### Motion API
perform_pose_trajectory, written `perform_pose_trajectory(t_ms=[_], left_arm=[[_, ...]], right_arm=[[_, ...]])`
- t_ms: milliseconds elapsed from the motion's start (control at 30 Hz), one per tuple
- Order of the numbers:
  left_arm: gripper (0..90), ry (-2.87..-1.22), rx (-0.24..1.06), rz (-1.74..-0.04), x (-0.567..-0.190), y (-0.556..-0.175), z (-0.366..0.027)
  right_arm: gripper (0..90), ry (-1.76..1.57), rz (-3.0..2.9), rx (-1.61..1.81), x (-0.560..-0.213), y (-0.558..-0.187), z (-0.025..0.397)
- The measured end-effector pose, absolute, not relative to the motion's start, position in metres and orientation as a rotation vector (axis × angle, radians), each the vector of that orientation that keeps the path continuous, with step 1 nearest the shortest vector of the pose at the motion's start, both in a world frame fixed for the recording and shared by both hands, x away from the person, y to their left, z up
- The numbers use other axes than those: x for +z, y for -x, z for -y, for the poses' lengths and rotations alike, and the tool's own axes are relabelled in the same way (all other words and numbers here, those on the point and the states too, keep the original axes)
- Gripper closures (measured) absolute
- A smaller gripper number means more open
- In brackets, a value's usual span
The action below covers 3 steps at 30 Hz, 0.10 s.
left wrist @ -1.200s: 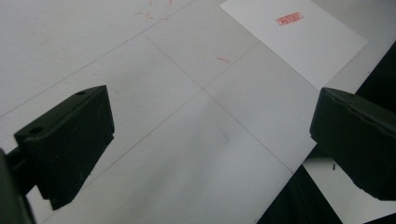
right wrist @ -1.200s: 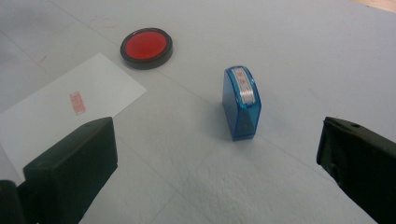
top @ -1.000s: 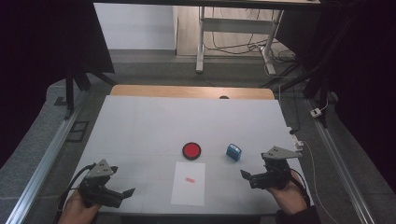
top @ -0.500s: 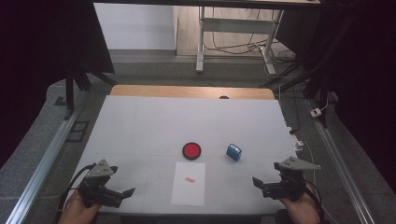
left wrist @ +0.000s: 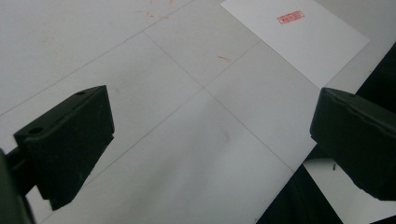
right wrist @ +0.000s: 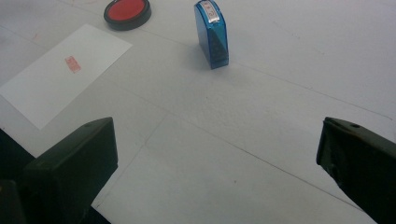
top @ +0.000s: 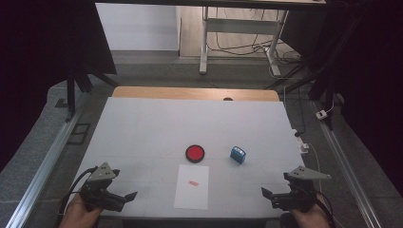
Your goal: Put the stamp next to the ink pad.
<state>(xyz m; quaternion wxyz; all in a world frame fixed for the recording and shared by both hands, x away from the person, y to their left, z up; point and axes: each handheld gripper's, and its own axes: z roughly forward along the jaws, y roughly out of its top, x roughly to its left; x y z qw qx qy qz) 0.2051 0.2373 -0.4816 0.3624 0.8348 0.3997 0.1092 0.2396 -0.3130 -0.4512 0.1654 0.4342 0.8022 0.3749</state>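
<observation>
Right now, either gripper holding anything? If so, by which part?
Nothing is held. The left gripper and right gripper both have jaws wide apart over bare table. The blue stamp, ink pad and paper lie untouched.

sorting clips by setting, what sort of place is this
Probably a lab or workshop recording station: a white table framed by dark curtains and floor rails, holding a round red ink pad, a blue plastic stamp and a stamped white paper sheet.

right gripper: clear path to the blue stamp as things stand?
Probably yes. The right gripper is open, and bare white table lies between its jaws and the upright blue plastic stamp. The round red ink pad sits off to the side.
</observation>
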Motion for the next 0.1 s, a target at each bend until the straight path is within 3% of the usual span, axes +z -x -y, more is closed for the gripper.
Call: perform_pose_trajectory(t_ms=[100], left_arm=[[0.0, -2.143, 0.274, -1.032, -0.4813, -0.2058, -0.2374]], right_arm=[[0.0, -1.225, -2.293, 1.059, -0.4519, -0.2399, 0.3118]])
